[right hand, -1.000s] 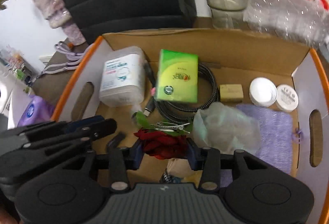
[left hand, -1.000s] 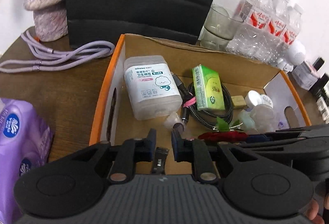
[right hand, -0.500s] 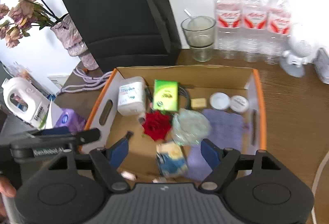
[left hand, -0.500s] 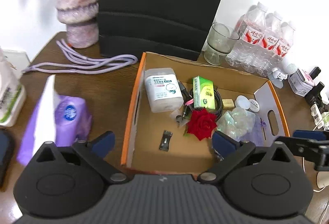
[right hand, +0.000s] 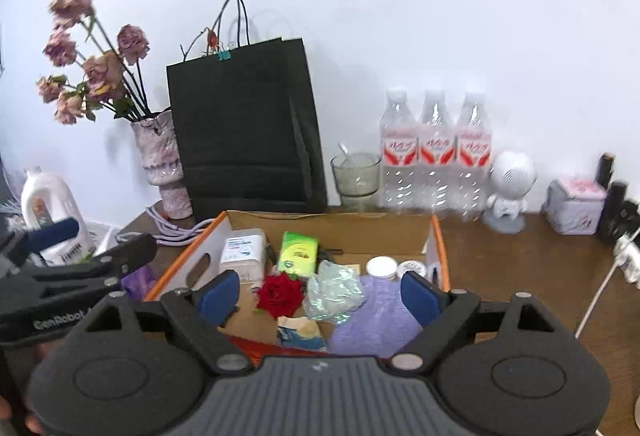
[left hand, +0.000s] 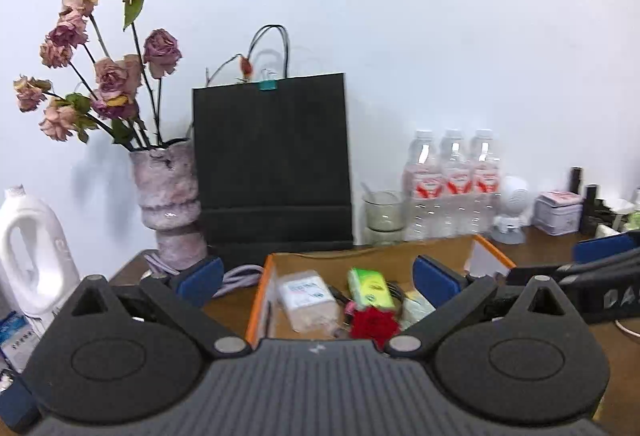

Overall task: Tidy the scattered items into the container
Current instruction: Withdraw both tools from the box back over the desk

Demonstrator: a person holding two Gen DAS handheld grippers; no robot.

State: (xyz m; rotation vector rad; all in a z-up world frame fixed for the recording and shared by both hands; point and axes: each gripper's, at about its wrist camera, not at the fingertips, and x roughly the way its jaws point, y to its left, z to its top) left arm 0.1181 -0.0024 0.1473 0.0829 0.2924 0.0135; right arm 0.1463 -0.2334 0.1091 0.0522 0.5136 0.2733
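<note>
You've lifted both tongs (left hand: 316,278) (right hand: 320,290) clear, spread and empty — rose (right hand: 280,295) dropped in the box (right hand: 332,222), so tidying looks nearly done.

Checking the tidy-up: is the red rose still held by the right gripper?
No, the red rose lies in the cardboard box; the right gripper is open.

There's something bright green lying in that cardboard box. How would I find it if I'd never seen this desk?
Start at the tall black paper bag against the wall; the orange-edged cardboard box sits right in front of it. Near the box's back wall lies the green tissue pack, right of a white cotton-swab box and behind a red rose. It is the only lime-green thing there.
</note>
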